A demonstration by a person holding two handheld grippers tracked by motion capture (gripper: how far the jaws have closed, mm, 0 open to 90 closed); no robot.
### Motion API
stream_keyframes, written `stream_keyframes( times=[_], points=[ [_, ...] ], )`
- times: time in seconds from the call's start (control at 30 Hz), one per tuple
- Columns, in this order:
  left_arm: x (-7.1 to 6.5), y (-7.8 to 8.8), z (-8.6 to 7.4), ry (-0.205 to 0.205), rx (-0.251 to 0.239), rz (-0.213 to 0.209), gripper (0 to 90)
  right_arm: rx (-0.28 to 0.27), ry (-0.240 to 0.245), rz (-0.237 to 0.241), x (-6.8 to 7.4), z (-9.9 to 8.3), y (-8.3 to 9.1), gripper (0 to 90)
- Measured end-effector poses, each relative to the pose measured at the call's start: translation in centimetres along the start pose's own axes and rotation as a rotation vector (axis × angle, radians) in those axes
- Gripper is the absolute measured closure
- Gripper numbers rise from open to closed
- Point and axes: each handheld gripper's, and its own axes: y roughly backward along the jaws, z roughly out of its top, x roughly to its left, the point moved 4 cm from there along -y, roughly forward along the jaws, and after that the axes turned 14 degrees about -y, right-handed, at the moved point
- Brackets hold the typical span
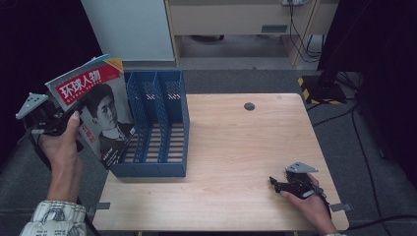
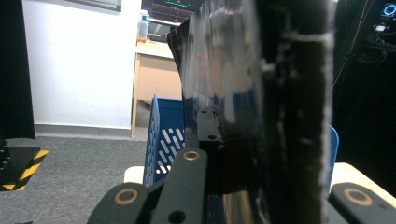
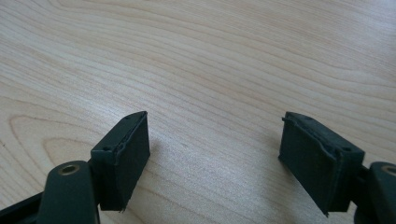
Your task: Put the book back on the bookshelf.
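While the left tool grips the magazine, the scene reads as follows.

Magazine: held off the counter's left edge, tilted, cover toward the high camera, lower right corner just beside the left wall of the file rack. The tilt appears chosen to bring the spine toward a slot opening from the side.

Left tool: clamped on the magazine's left margin, jaws pressed flat on both faces. In the left gripper view the dark sheet rises edge-on between the jaws, which confirms a firm pinch. An edge grasp leaves most of the magazine free to enter a compartment.

File rack: blue, perforated, lying at the counter's left edge near the front, with dividers forming compartments; none visibly holds anything. Its open side faces forward and up, which suits loading from above.

Right tool: parked on the counter near the front right corner, well apart from the rack. Jaws stand wide over bare wood in the right gripper view, holding nothing. Judged to be idle, available to steady the rack if needed.

Counter: light wood, otherwise bare, giving free approach.

Step in hand: judged as insertion not yet begun; alignment with one compartment is the next requirement.

Risk: a limp magazine may buckle against a divider.
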Motion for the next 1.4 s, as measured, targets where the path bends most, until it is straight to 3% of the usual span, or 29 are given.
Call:
stream_keyframes(
  times=[0.23,0.77,1.0,1.2,1.4],
  points=[
    [0.2,-0.9,-0.5,-0.009,-0.023,0.001,86.6,-0.001,0.002,0.001,0.0,0.0,0.0,24.4],
    [-0.2,-1.7,-1.6,-0.022,-0.027,0.003,86.6,0.0,-0.001,0.0,0.0,0.0,0.0,24.5],
    [-0.1,-1.7,-2.0,-0.008,-0.06,0.015,86.5,-0.001,0.003,0.0,0.0,0.0,0.0,24.5],
    [-0.1,-1.9,-2.1,-0.04,-0.079,0.024,86.4,0.0,0.003,-0.001,0.0,0.0,0.0,24.7],
    [-0.2,-2.3,-2.4,-0.039,-0.096,0.01,86.1,0.0,0.003,-0.001,0.0,0.0,0.0,24.7]
  ],
)
